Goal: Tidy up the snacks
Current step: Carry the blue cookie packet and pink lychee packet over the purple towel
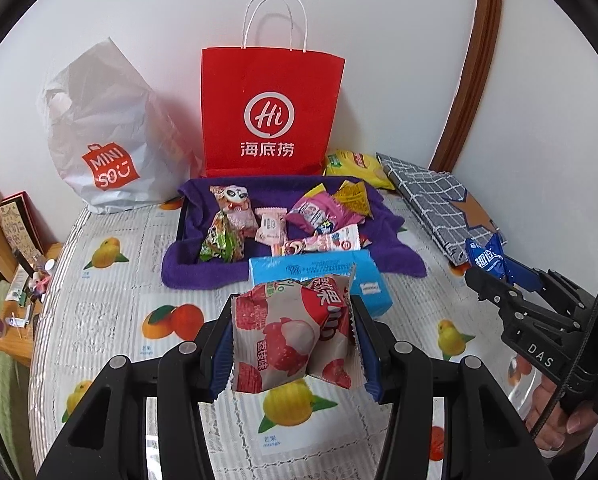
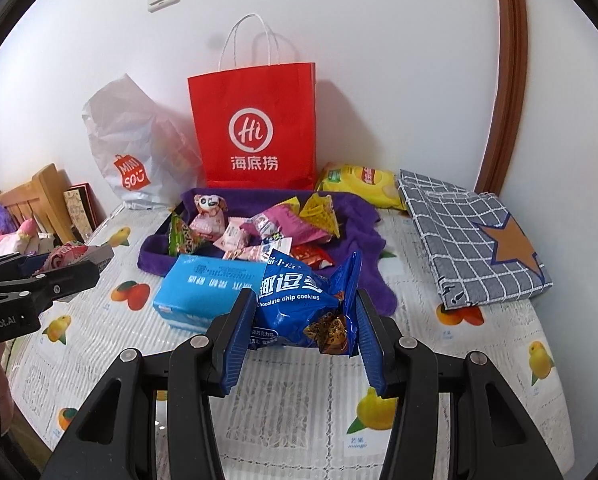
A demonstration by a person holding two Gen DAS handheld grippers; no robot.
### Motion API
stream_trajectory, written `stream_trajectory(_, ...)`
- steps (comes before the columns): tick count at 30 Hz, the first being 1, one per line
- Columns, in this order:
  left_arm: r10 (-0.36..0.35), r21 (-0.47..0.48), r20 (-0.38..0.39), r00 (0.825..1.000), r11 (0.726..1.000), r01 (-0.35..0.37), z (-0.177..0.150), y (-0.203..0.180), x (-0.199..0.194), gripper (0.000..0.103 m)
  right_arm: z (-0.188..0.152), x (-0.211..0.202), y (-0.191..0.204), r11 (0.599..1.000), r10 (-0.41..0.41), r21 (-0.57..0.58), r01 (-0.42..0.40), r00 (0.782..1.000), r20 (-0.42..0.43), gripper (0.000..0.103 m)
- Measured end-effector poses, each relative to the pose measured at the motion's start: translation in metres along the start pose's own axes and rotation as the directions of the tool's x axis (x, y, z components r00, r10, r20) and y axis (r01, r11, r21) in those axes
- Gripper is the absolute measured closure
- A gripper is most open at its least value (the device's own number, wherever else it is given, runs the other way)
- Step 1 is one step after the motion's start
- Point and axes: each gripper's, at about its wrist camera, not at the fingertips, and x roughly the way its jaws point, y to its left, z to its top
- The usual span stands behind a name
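Meanwhile, the left gripper [image 1: 295, 344] pinches a pink lychee snack packet [image 1: 291, 340] and the right gripper [image 2: 303, 332] pinches a blue chocolate-chip cookie packet [image 2: 299, 300], both just in front of the purple towel-lined tray [image 1: 203, 272].

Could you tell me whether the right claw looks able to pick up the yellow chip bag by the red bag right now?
Probably not: the right claw is shut on a blue cookie packet, though the path to the chip bag looks open.
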Motion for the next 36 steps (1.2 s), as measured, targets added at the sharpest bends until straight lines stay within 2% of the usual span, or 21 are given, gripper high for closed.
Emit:
stream_trajectory(12,0.007,0.009,-0.007,1.000,1.000,-0.007,0.027,-0.004,0.014,0.054,0.022,0.008,-0.009,1.000,-0.002,0.014,0.002,1.000,0.015,0.054)
stream_trajectory(36,0.023,0.030,0.045,0.999,0.999,-0.024,0.070,-0.002,0.019,0.054,0.069,0.025,-0.012,1.000,-0.017,-0.003,0.017,0.999,0.052,0.054)
